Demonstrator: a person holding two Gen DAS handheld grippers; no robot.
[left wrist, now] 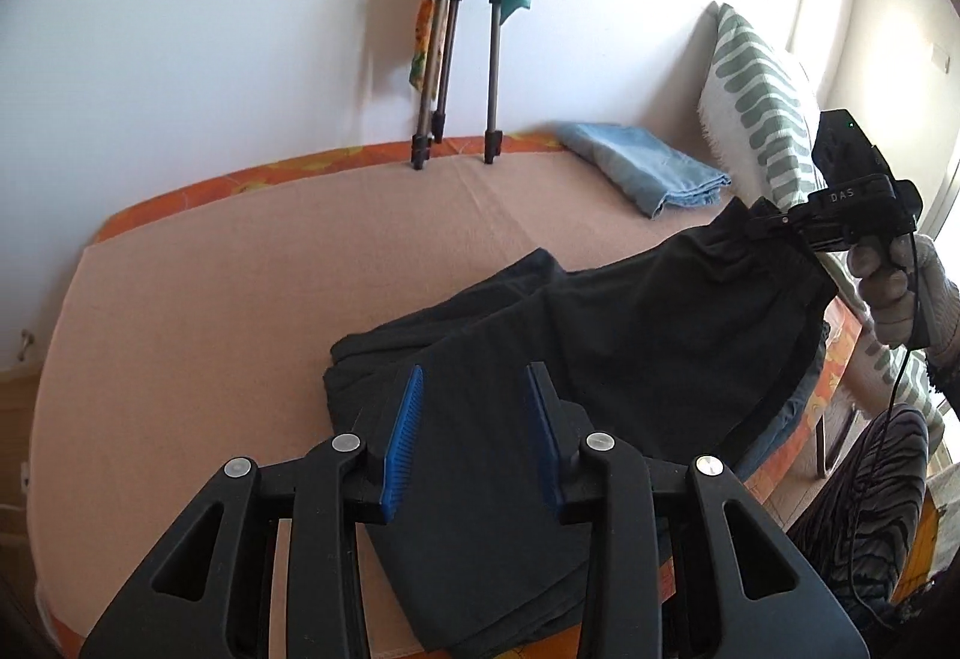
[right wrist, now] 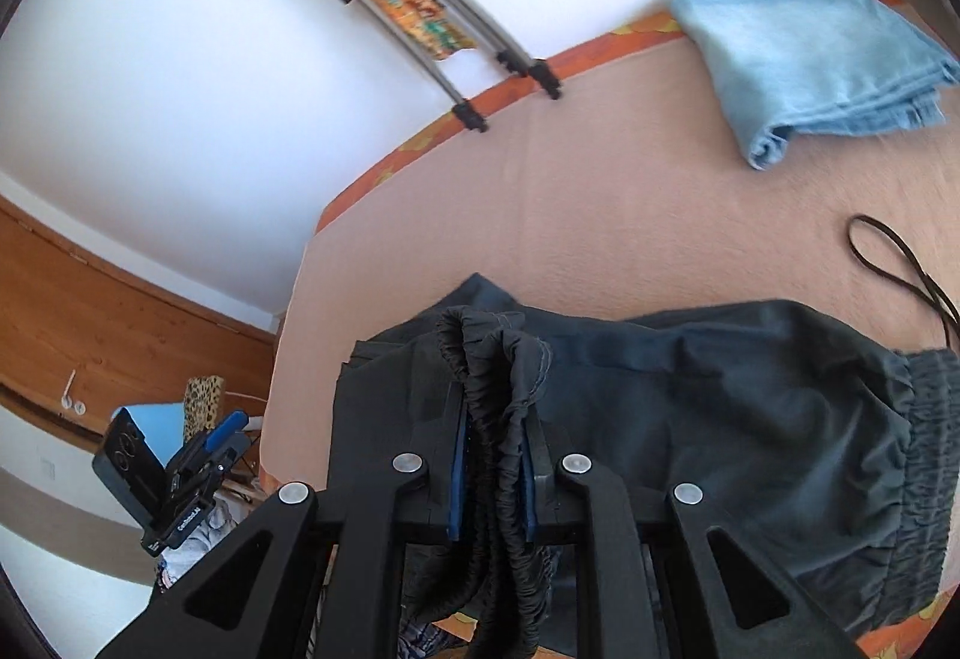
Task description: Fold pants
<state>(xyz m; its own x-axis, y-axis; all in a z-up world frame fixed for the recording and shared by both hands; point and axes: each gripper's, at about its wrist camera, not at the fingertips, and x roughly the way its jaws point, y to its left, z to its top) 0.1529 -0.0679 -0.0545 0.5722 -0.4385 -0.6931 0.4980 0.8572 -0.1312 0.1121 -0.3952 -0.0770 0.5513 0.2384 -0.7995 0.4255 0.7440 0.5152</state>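
The right gripper is clamped on the gathered elastic waistband of the black, thin-fabric pants and holds that end raised above the bed with the peach-coloured cover, probably to carry it over the rest for a fold. The left gripper hangs over the lower part with its blue pads partly apart and nothing between them. The pants lie half on the bed, dark and slightly wrinkled, with layers already overlapping.

Black pants half-folded on the bed

Dark, thin fabric lies in doubled layers on the peach cover; the gathered elastic waistband is bunched and lifted at 1 end, the rest draped flat and creased.
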